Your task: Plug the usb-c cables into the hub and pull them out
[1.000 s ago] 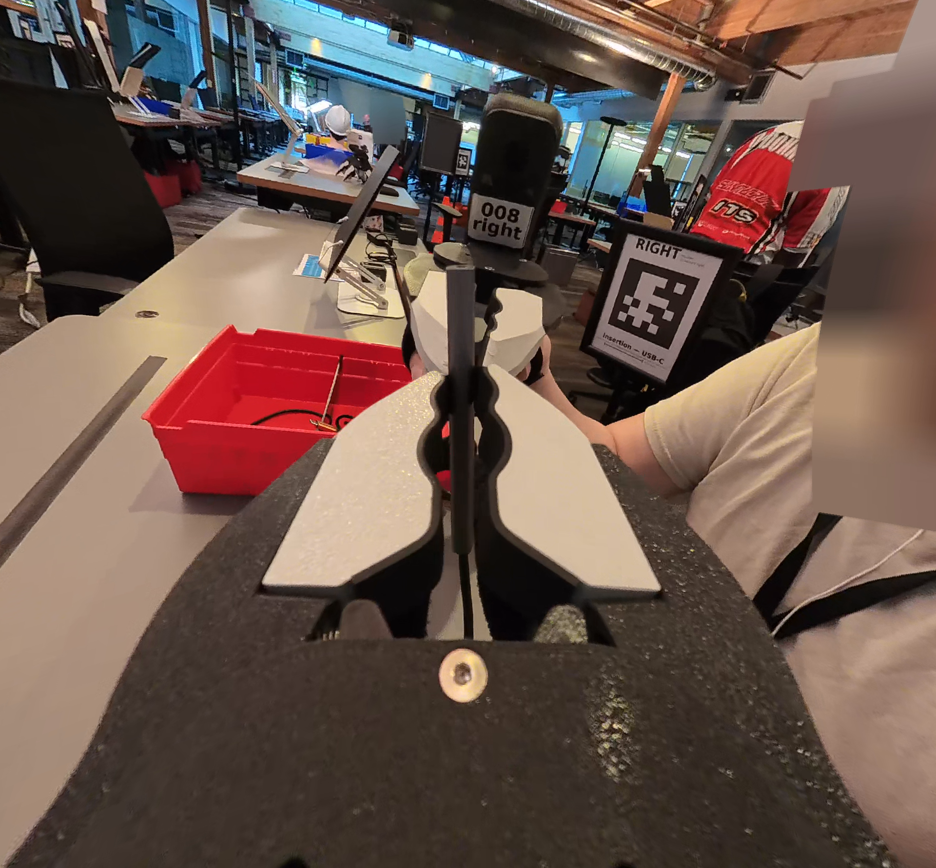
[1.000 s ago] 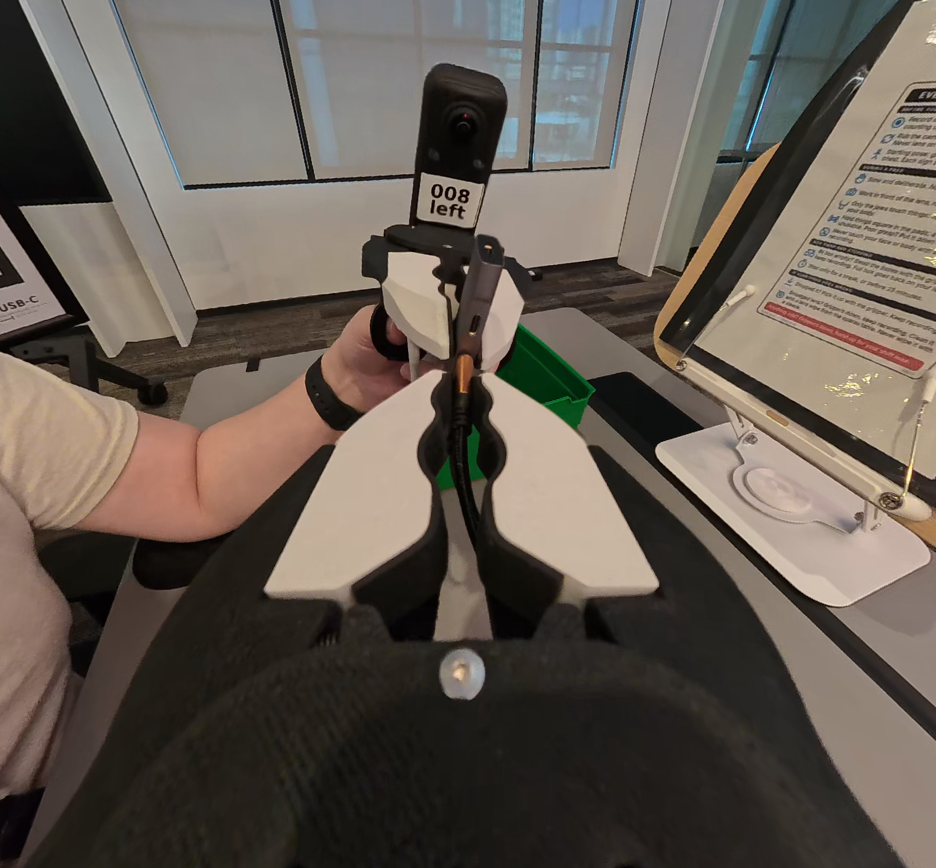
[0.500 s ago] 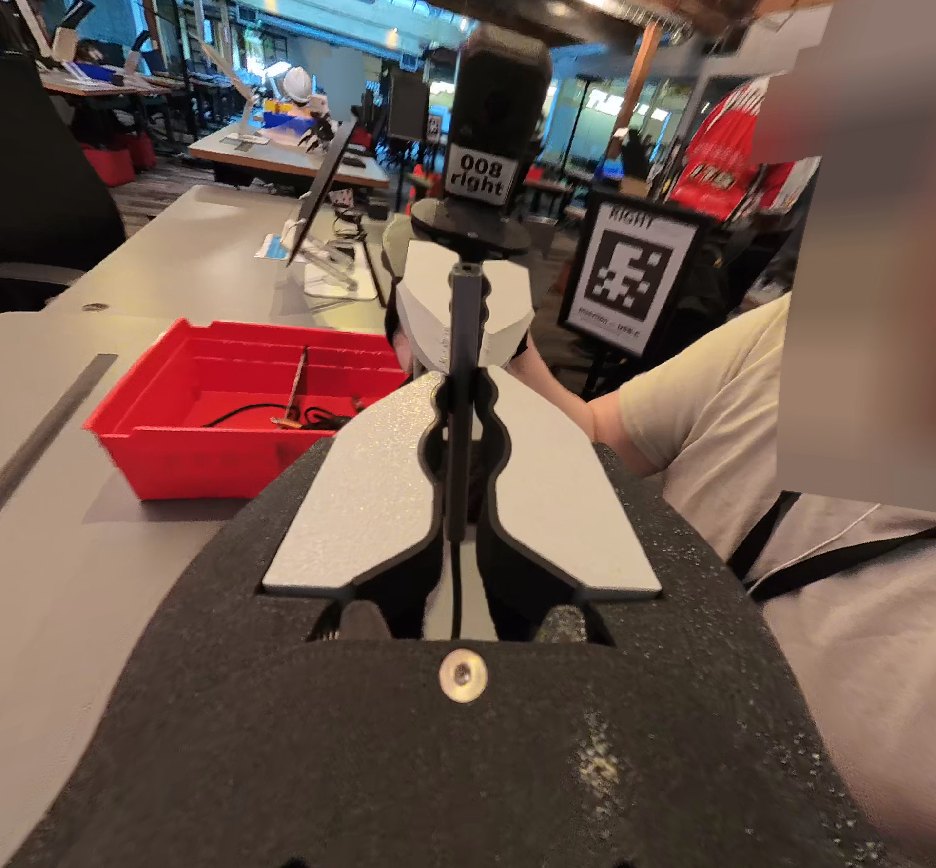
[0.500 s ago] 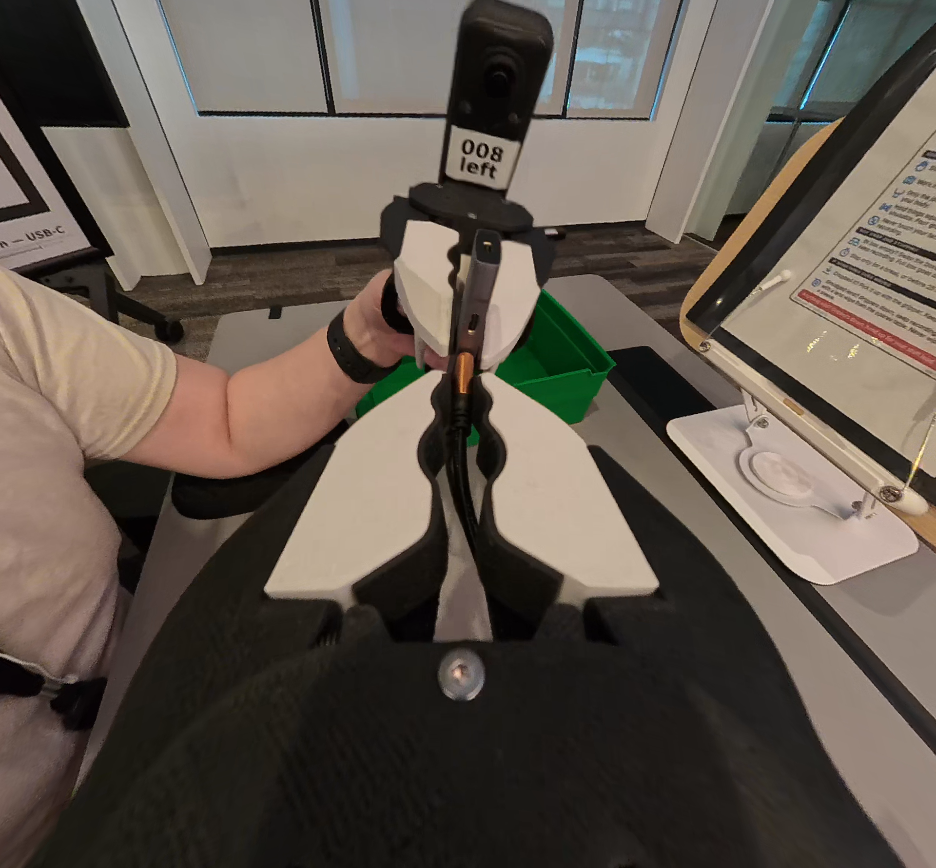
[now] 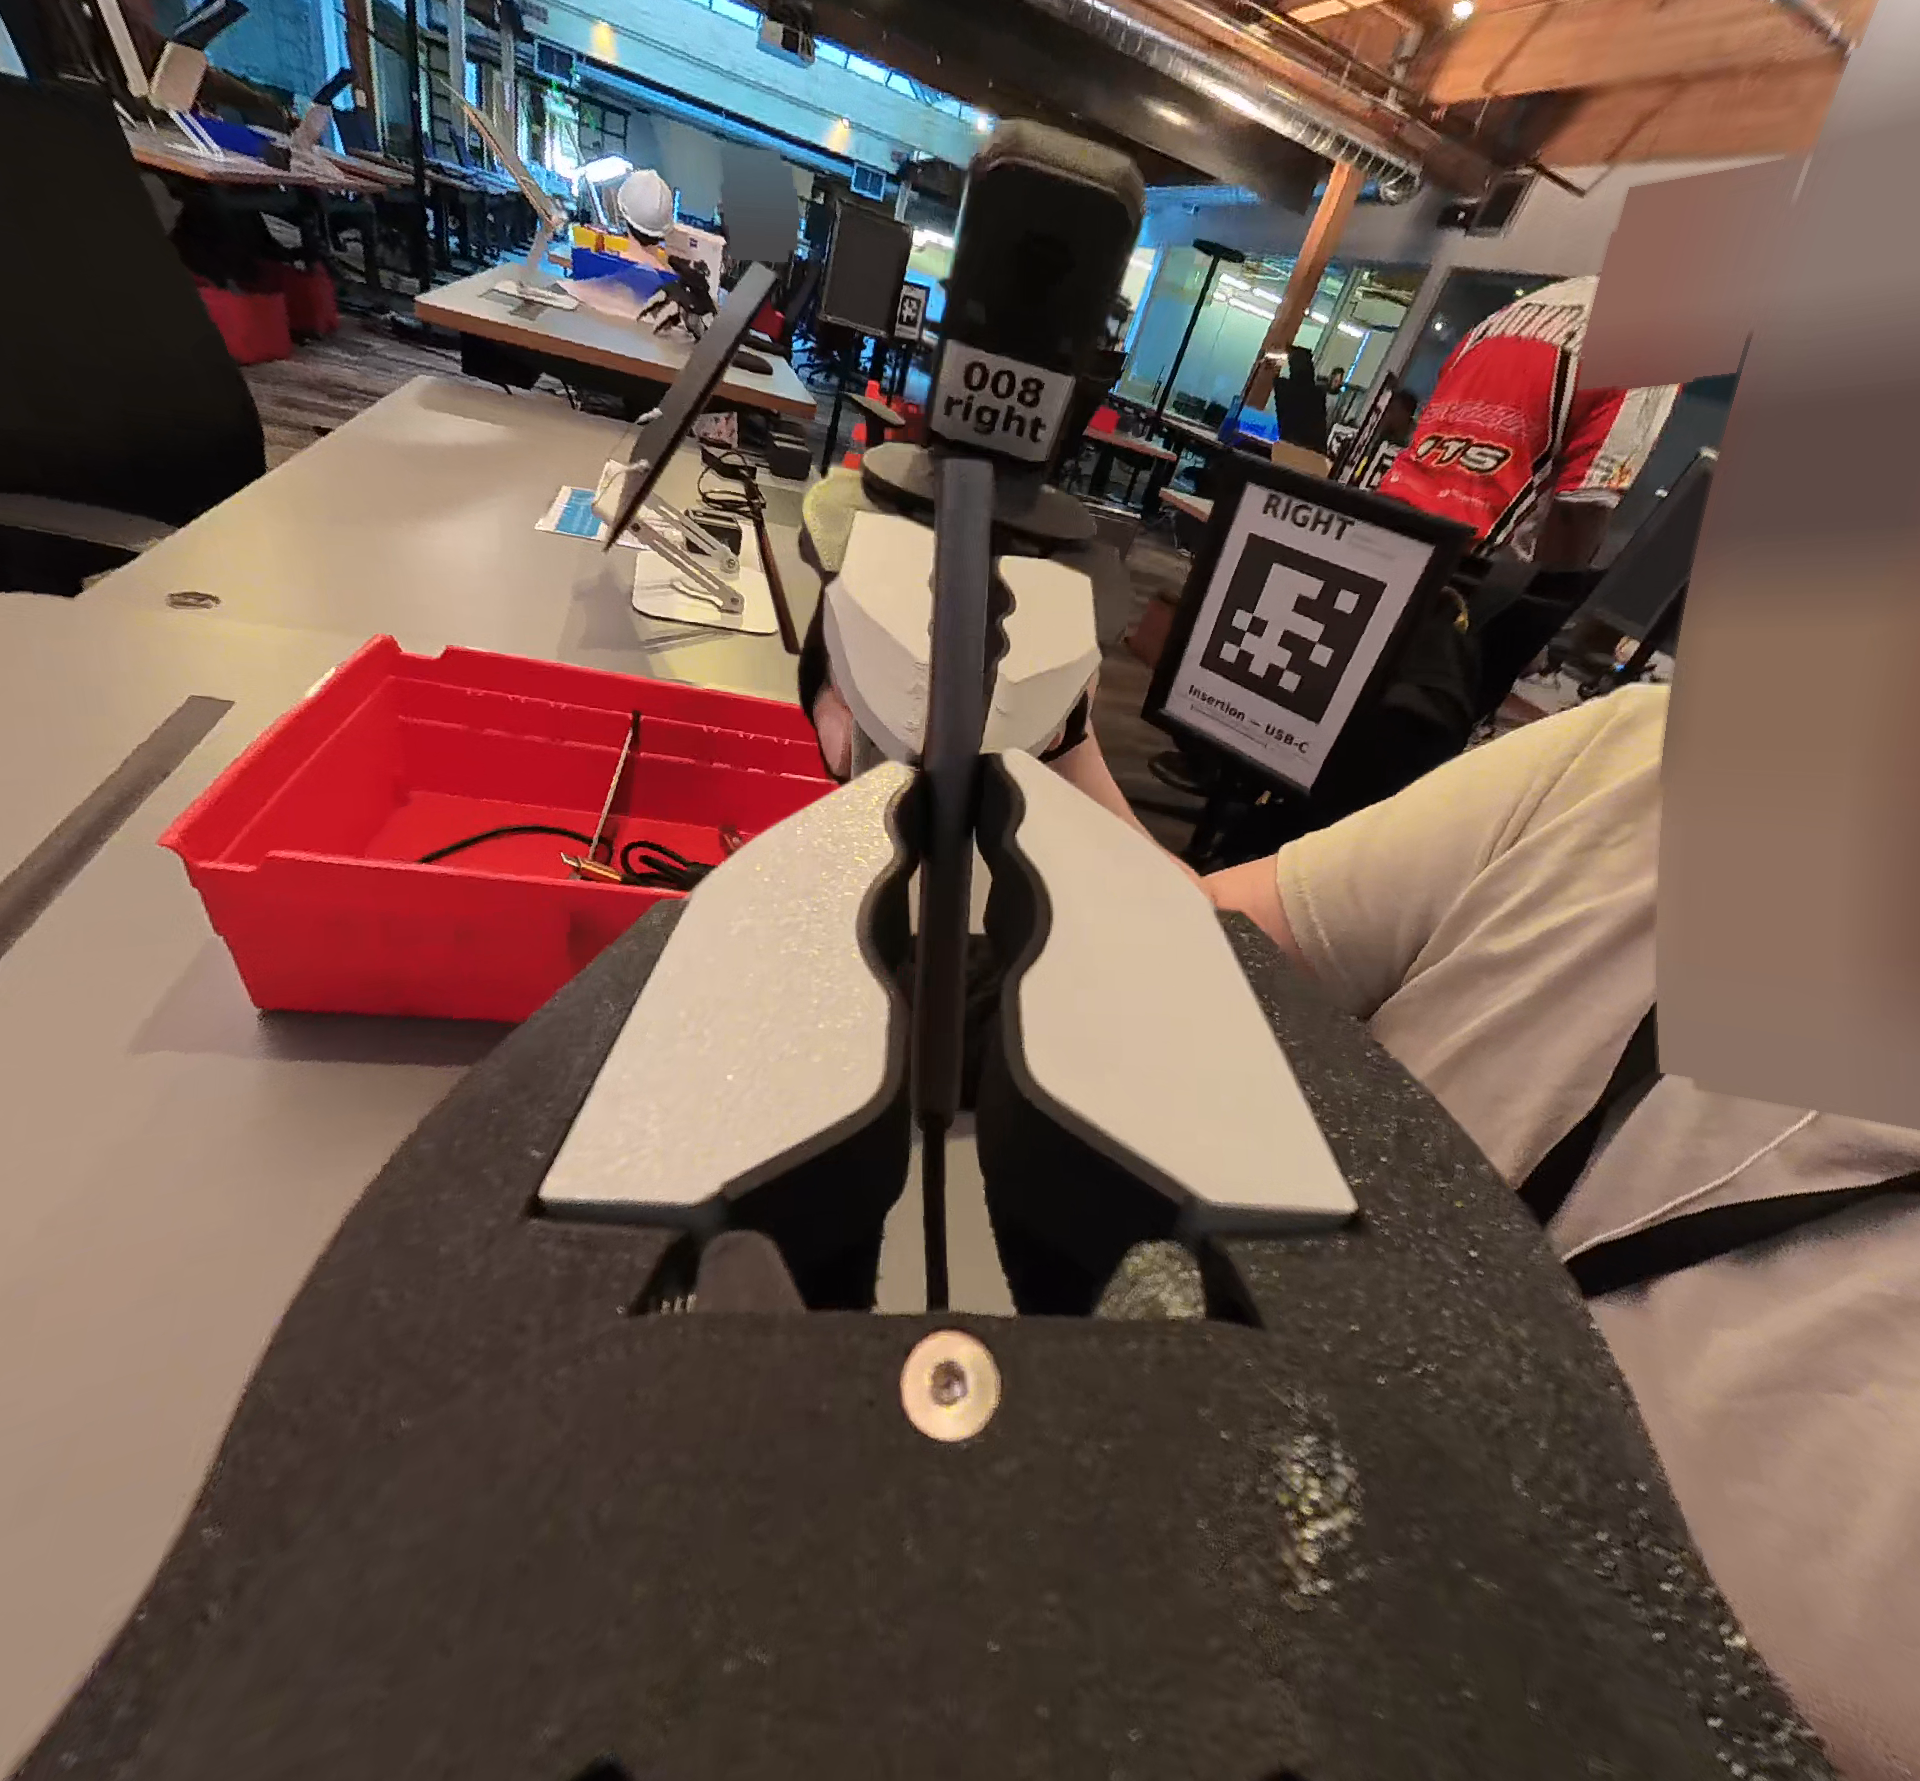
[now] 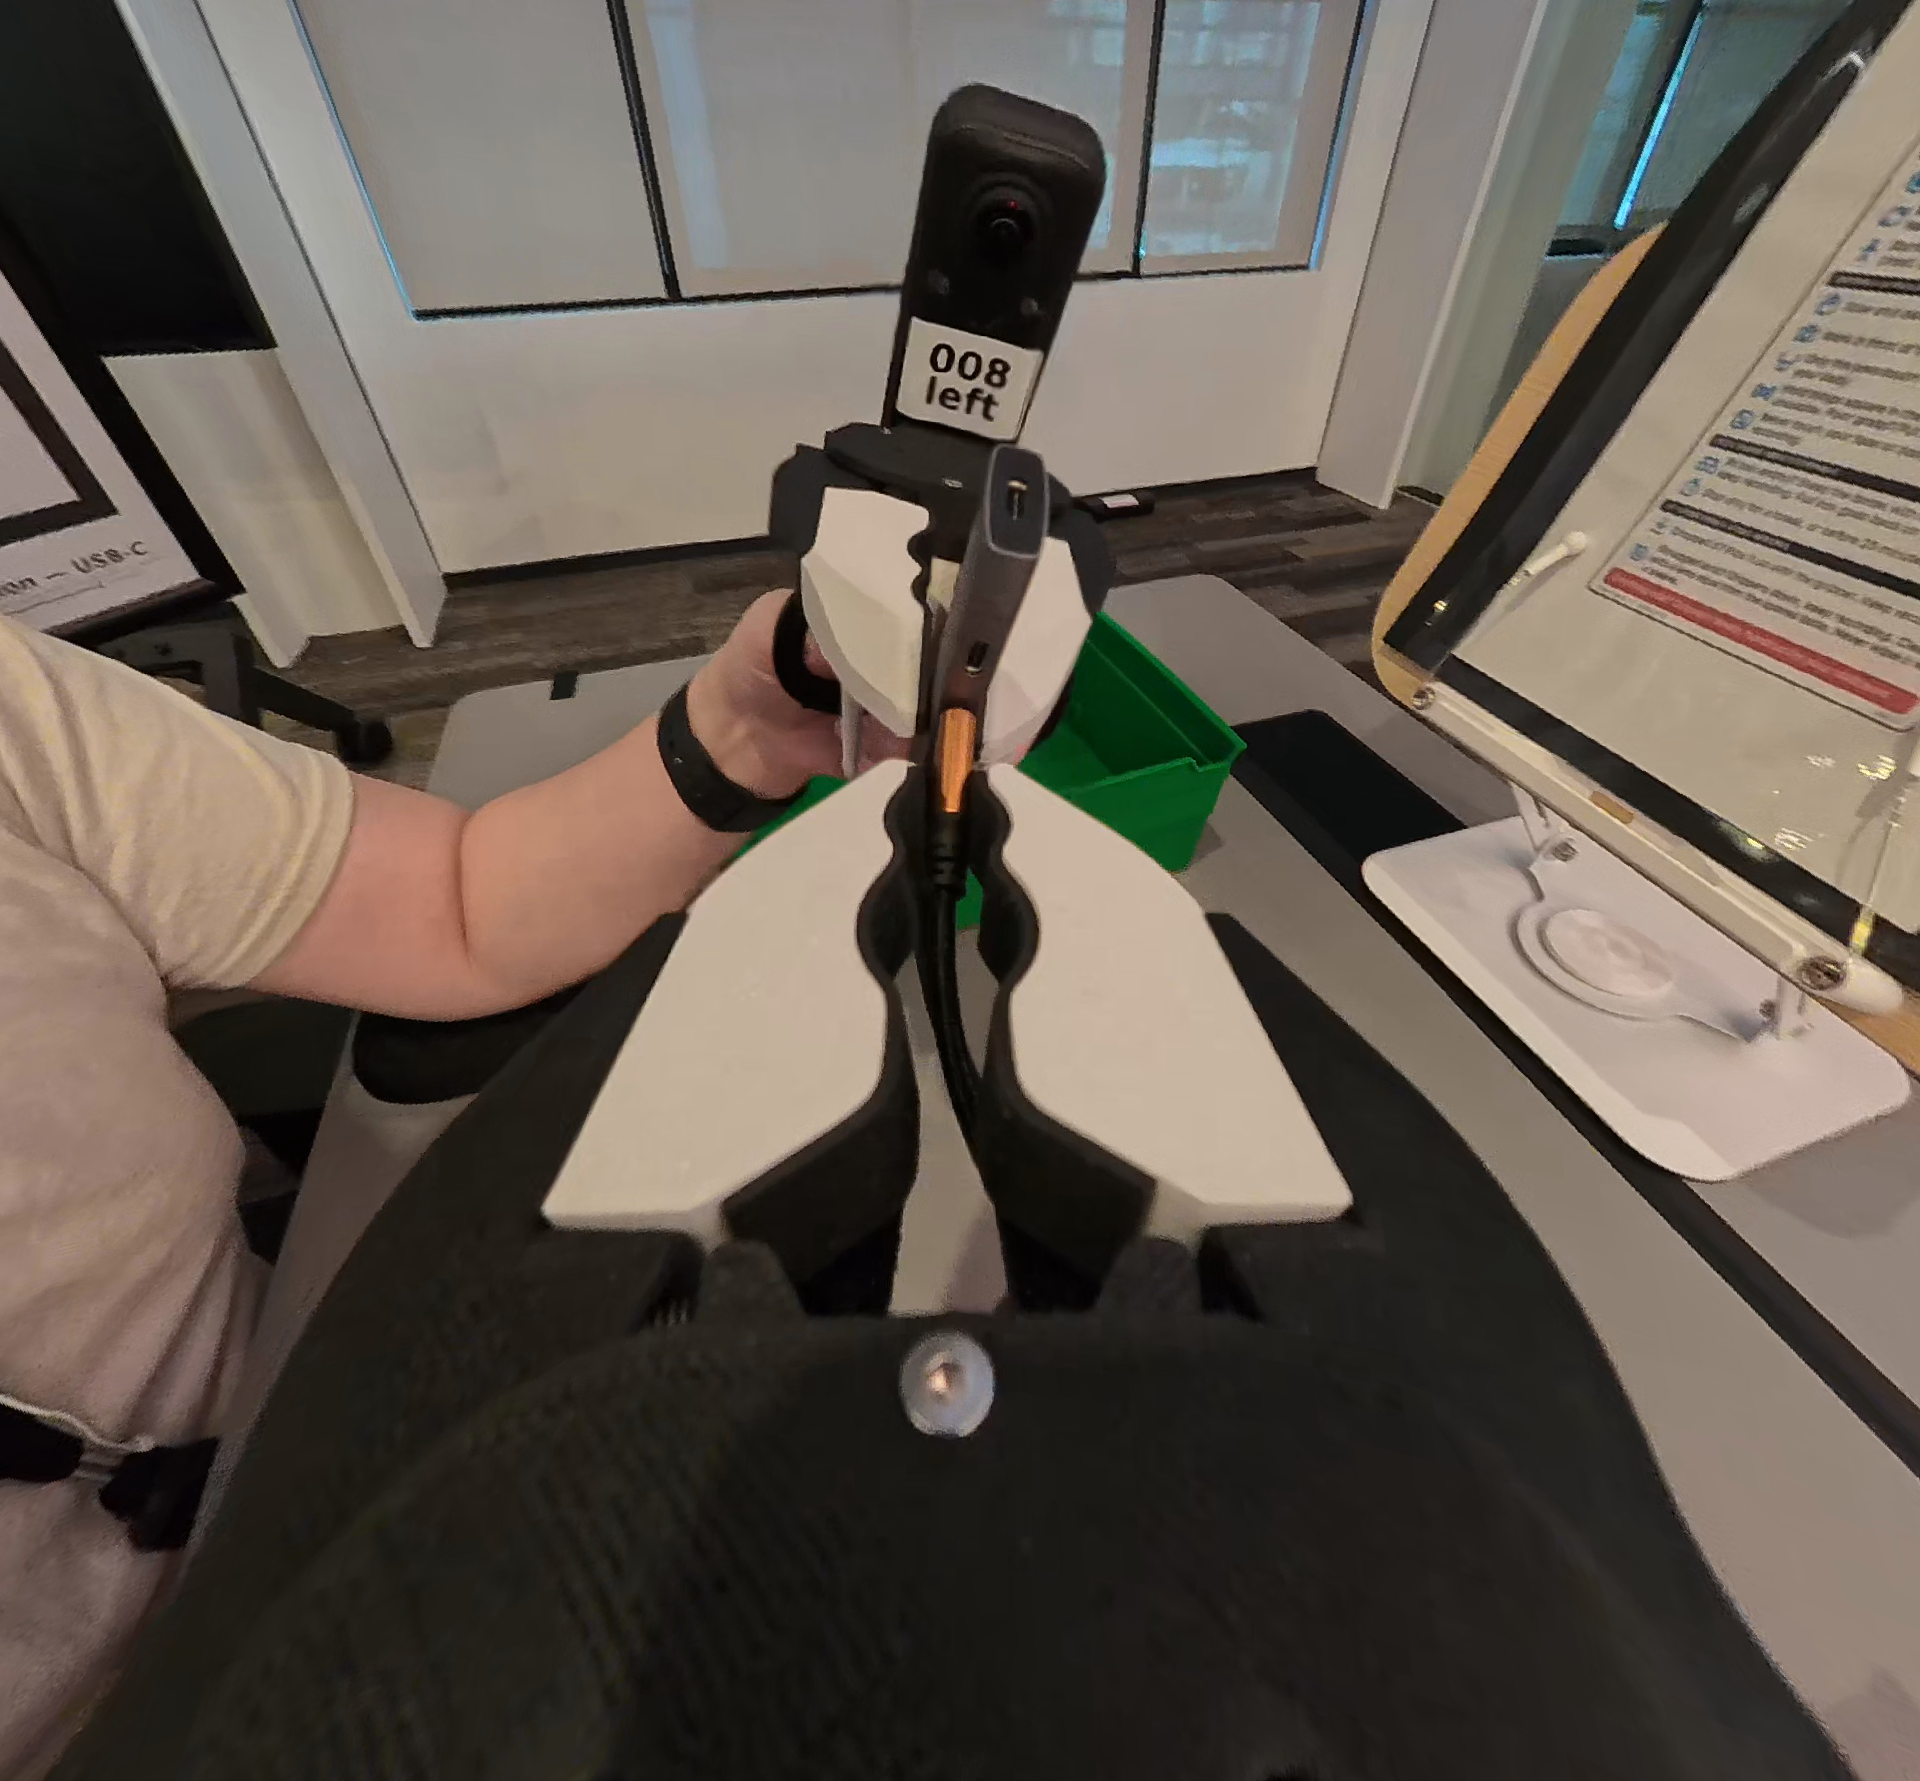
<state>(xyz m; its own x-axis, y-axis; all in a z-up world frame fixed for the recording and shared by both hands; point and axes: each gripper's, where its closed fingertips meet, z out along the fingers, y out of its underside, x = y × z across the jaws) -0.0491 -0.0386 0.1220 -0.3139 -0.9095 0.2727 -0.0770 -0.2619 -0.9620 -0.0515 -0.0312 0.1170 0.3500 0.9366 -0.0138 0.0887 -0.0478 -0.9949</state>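
Left gripper (image 5: 951,781), smooth pale scalloped pads on gritty black foam, clamped on slim matte grey metal hub (image 5: 956,692), held upright above the table. Right gripper (image 6: 948,775) pinched on copper-collared plug of glossy black usb-c cable (image 6: 951,952), seated in hub's lower end. Beyond: boxy red plastic bin (image 5: 436,858), green bin (image 6: 1143,765).

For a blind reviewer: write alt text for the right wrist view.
The right gripper is shut on a black USB-C cable whose orange plug meets the grey hub, held upright by the left gripper facing it. Behind sit a green bin and, at right, a tilted instruction board.
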